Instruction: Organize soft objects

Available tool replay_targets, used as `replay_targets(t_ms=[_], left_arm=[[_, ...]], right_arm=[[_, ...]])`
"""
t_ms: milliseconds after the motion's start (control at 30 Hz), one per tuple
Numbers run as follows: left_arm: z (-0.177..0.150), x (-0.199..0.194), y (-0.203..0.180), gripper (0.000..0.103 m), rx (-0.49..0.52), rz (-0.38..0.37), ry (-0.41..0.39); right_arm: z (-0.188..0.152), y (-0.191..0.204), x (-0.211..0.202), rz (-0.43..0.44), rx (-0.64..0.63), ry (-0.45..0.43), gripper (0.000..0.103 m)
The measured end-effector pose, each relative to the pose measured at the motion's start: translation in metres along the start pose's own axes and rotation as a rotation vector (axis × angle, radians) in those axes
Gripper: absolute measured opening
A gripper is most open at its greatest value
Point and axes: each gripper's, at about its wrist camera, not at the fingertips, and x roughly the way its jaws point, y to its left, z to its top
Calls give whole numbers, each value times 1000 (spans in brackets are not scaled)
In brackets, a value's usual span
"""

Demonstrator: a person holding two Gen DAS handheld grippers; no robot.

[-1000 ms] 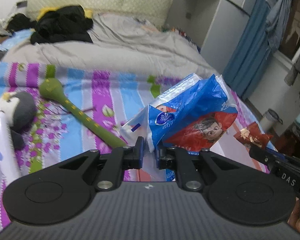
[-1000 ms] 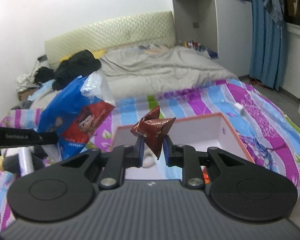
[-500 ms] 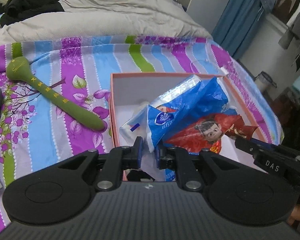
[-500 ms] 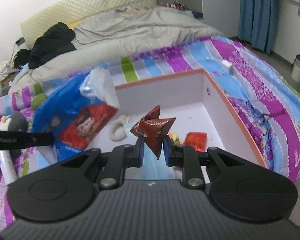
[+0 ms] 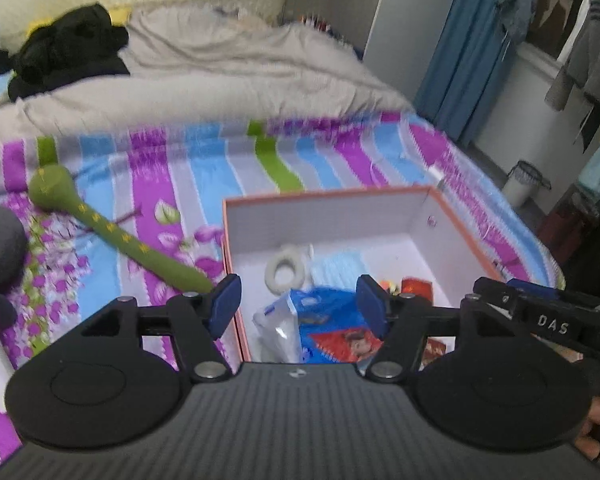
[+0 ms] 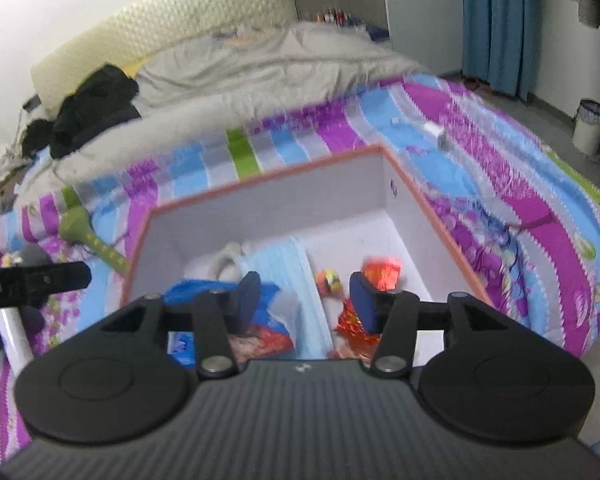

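Soft odds and ends are being gathered into the orange-rimmed box that sits on the striped bed cover, and from where I stand this looks like the drop-off step. The left gripper hangs over the near left part of the box with its jaws opening; the blue snack bag lies below and between them, but the pads are clear of it, so I'd say it is let go and resting on the box floor. The right gripper is likewise opening above the box. A crinkled red foil packet sits just under its right finger, not pinched as far as I can tell, though the picture is blurred there. Already in the box are a white ring, a light blue folded cloth, a second red packet and a small yellow-and-red thing I can't identify.

Still out on the bed, to the left of the box, lie a green plush snake and a grey and white plush toy. I'd judge the next move calls for lifting both grippers clear of the box walls, then swinging left towards those toys, most likely the snake first, as its tail end lies just beside the box.
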Motion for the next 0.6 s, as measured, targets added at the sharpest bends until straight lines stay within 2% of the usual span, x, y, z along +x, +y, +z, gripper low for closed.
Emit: replay_targets(t_ms=[300,433,600], left_arm=[[8,-85,-5,69,34,-20,-127],[-5,-110,-12,69,54,-35,-137],[-25,-126,-18,69,85,-17,-142]], right_arm=[[22,22,-80,64,-37,-155,52],[17,30,-105,78,-51,-186,52],[6,39,-124,94,-64,-194,52]])
